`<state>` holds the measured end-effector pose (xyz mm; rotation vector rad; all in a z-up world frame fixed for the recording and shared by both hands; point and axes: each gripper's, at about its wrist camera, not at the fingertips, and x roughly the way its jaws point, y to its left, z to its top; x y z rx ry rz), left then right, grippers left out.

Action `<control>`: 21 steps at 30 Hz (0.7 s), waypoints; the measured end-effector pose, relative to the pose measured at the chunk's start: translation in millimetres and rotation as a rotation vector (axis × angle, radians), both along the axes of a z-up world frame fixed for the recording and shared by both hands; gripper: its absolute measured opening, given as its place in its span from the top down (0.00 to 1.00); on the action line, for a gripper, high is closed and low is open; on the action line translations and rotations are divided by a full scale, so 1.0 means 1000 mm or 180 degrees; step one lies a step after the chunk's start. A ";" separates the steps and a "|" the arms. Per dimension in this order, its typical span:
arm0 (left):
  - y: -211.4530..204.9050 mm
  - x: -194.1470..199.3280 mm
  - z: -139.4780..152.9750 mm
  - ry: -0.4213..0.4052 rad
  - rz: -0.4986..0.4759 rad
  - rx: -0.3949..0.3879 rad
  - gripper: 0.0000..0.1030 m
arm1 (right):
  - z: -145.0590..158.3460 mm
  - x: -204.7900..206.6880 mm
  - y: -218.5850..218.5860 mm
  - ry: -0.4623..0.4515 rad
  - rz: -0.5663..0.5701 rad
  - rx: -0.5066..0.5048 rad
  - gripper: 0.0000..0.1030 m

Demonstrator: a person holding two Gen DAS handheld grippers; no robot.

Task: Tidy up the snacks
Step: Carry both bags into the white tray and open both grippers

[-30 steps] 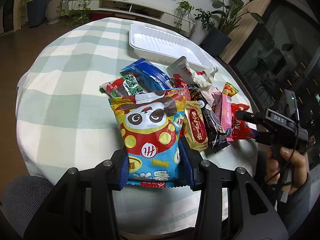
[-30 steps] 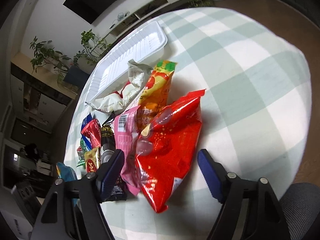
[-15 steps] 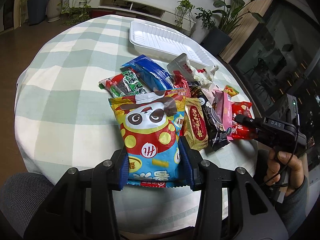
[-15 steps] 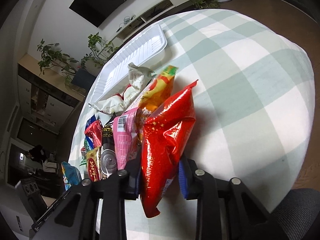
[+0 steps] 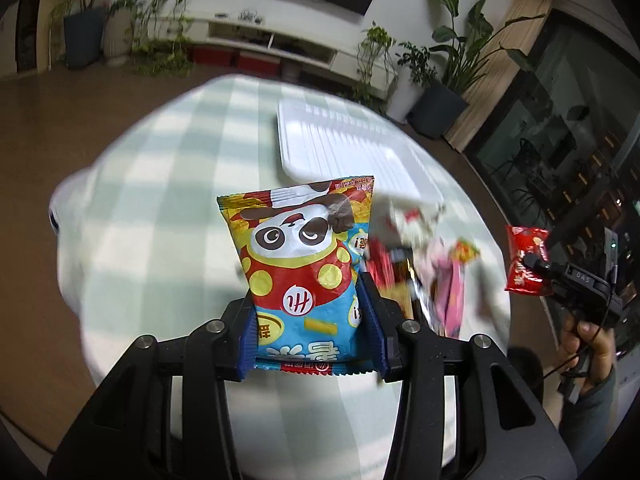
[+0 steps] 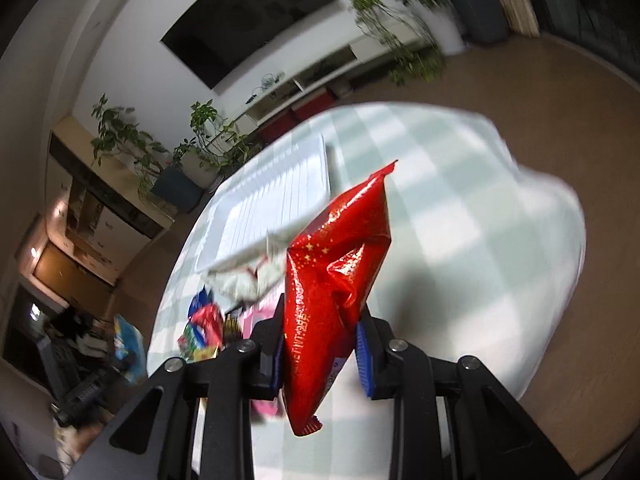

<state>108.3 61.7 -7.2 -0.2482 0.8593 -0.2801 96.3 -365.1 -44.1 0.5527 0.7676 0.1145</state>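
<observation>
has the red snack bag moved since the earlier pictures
Yes. The red snack bag, shut in the right claw, has come up off the checked tablecloth, where it lay a second ago, and now hangs clear above it.

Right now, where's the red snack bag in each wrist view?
Left wrist: red snack bag at the far right edge, clamped in the right tongs, lifted off the table.
Right wrist: centre frame, held on edge between the tongs' blue pads.
Shared landmark: white tray beyond the snack pile.

A home living room: wall-mounted television (image 6: 248, 28), low media shelf (image 5: 264, 42), potted plants (image 5: 452, 76).
</observation>
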 end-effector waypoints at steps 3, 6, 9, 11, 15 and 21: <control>0.000 0.033 0.024 -0.0108 -0.0050 0.0137 0.60 | 0.027 0.026 0.001 -0.0130 0.0127 -0.0284 0.71; -0.009 0.076 0.041 -0.0158 -0.0089 0.0322 0.60 | 0.050 0.066 0.008 -0.0200 0.0296 -0.0528 0.71; -0.020 0.117 0.044 -0.0068 -0.0161 0.0369 0.60 | 0.058 0.104 0.017 -0.0189 0.0437 -0.0721 0.71; -0.029 0.146 0.042 0.0005 -0.0168 0.0481 0.60 | 0.057 0.130 0.023 -0.0147 0.0514 -0.0796 0.71; -0.045 0.185 0.038 0.0027 -0.0236 0.0625 0.60 | 0.048 0.178 0.031 -0.0025 0.0641 -0.0807 0.71; -0.063 0.236 0.009 0.0191 -0.0273 0.0757 0.60 | 0.019 0.220 0.043 0.0226 0.0764 -0.0879 0.71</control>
